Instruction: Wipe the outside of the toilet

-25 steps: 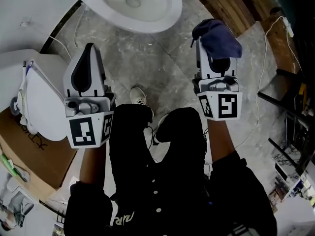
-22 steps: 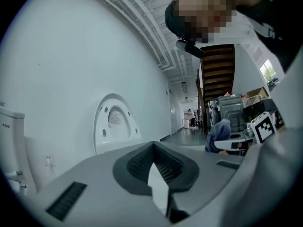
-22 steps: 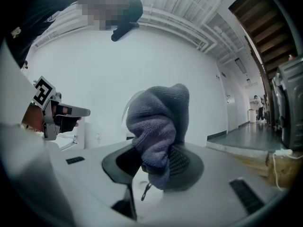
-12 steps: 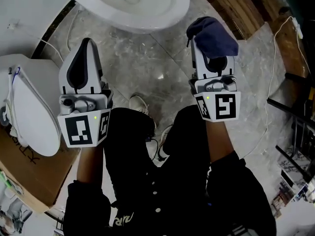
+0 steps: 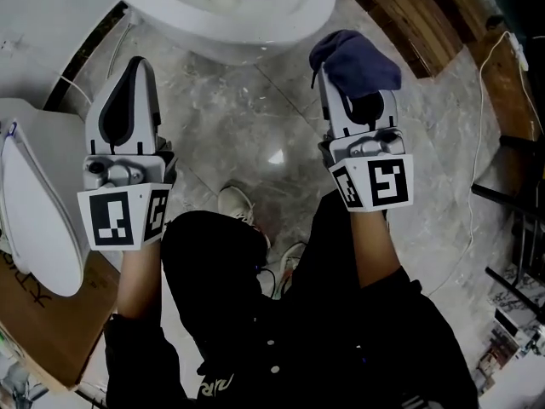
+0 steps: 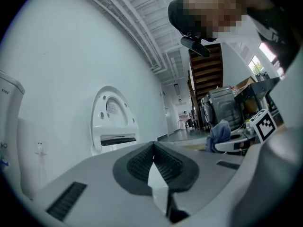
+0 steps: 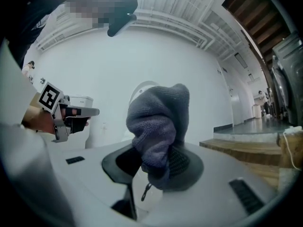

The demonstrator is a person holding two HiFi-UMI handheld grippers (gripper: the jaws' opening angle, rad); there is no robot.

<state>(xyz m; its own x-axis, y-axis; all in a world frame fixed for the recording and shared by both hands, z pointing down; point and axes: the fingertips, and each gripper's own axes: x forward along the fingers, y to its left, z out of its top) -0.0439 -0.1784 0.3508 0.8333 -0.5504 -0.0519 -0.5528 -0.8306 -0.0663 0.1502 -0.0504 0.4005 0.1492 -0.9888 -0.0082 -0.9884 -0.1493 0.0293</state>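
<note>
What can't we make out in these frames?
- Toilet: the head view's top edge cuts off the bowl, and the rim hides its outer wall and base.
- Cloth: in the right gripper view it covers the tips of the jaws, so how deep the pinch goes is hidden.
- Loose seat: head view, cut off by the left edge.
- Sticker on a white lid: left gripper view, too small to read.

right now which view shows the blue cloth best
The right gripper view: the blue cloth fills its middle, pinched in the right gripper, knit texture clear. The head view shows it from above as a dark bundle at that gripper's tip. The left gripper view shows only a small distant patch.
</note>
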